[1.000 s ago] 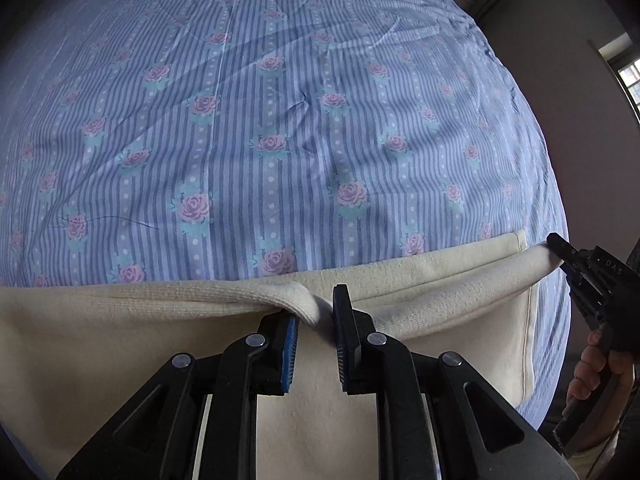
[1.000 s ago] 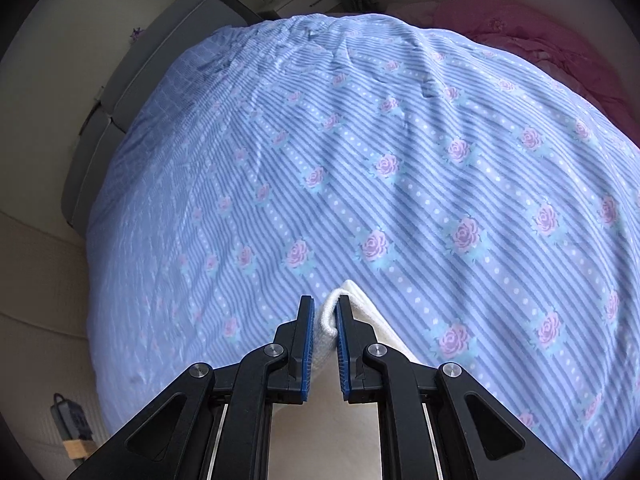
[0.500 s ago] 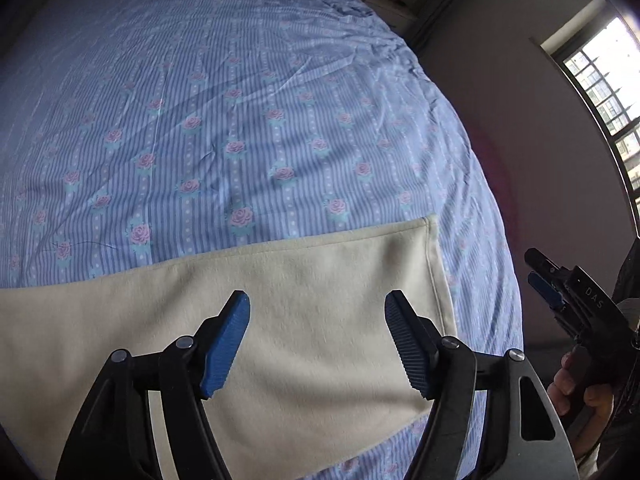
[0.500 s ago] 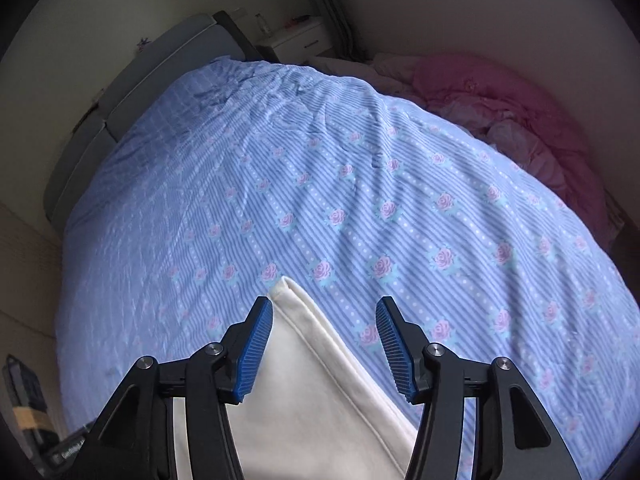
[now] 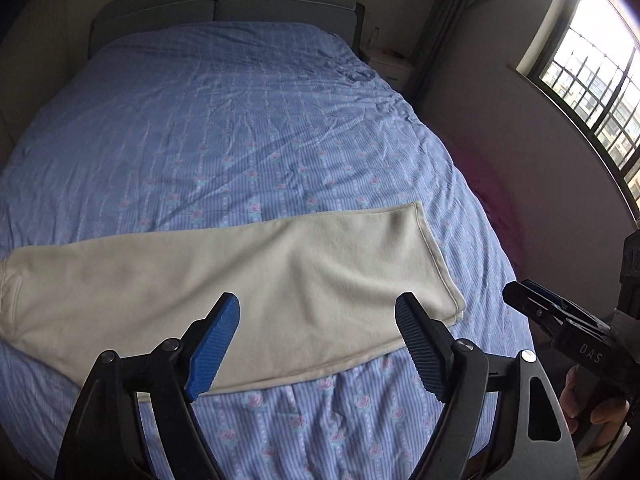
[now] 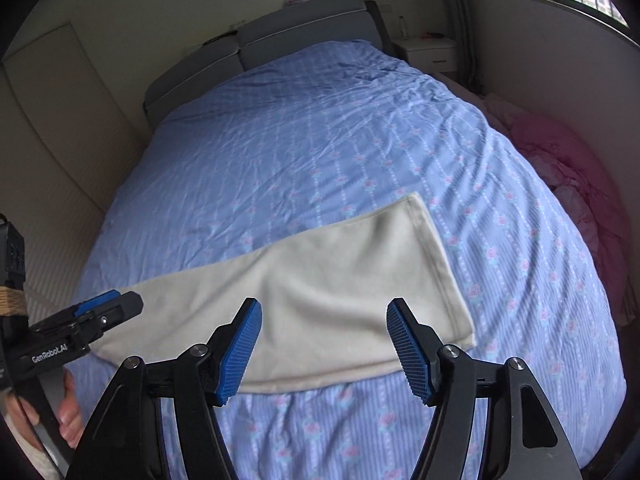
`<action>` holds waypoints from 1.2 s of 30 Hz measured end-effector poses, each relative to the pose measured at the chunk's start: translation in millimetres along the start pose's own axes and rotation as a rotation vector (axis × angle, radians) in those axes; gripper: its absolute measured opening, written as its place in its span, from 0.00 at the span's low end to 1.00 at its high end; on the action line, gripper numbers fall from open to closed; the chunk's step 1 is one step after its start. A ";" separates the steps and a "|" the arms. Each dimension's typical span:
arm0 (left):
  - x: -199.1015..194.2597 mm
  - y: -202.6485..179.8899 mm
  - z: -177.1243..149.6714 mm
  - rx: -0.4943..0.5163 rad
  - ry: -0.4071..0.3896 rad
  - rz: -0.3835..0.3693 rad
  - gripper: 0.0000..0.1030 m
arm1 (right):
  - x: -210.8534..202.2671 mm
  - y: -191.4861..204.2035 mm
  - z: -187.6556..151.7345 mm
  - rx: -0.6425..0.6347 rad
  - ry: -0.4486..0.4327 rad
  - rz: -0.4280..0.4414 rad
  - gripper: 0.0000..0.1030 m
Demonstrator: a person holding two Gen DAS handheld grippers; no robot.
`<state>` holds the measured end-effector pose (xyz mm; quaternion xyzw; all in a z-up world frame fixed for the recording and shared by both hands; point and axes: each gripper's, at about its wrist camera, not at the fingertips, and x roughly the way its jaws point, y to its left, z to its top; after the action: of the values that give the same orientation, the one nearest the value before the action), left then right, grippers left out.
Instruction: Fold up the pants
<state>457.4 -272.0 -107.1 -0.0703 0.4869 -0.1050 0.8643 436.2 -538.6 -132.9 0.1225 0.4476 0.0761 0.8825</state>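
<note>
So a second ago both grippers were pinching the top edge of the cream pants [image 5: 256, 280], and now they've let go completely. The pants are lying flat across the near end of the bed [image 5: 240, 120], folded lengthwise into one long strip running left to right, waistband end off toward the left edge of the left wrist view and the hem on the right, not quite reaching the bed's right side.

Going left to right: the left gripper [image 5: 318, 344] has just been opening, its jaws now spread wide with nothing between them, blue pads [image 5: 212, 348] hanging above the pants' near edge instead of clamped on the fabric like before. It has also pulled up and back, since the whole bed, the grey headboard [image 5: 224, 4] and the window [image 5: 596, 92] are in shot now, where earlier it was just sheet and cloth up close.

The right gripper [image 6: 324, 344] is the same story: it has just been opening too, fingers splayed, nothing in them, hovering over the hem end of the pants. A second ago it had a corner pinched tight. The pink bedding [image 6: 572, 184] sits heaped past the bed's right side. Each gripper shows in the other's view, with a bit of the person's hand [image 6: 68, 408] on the grip
</note>
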 end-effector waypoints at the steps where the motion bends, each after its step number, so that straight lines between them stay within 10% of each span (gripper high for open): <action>1: -13.5 11.0 -8.4 -0.026 -0.011 0.013 0.78 | -4.1 13.2 -6.6 -0.021 0.006 0.022 0.64; 17: -160.7 226.2 -151.6 -0.273 -0.050 0.224 0.79 | -6.8 260.0 -110.1 -0.301 0.142 0.288 0.64; 28: -156.5 342.0 -189.0 -0.234 0.052 0.233 0.79 | 68.0 397.7 -186.3 -0.263 0.259 0.256 0.63; 36: -108.5 372.2 -222.0 -0.335 0.109 0.263 0.79 | 152.5 419.9 -207.5 -0.301 0.379 0.247 0.50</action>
<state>254.7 111.2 -215.2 -0.1431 0.5485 0.0876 0.8192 347.7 -68.3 -249.3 0.0274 0.5702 0.2705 0.7752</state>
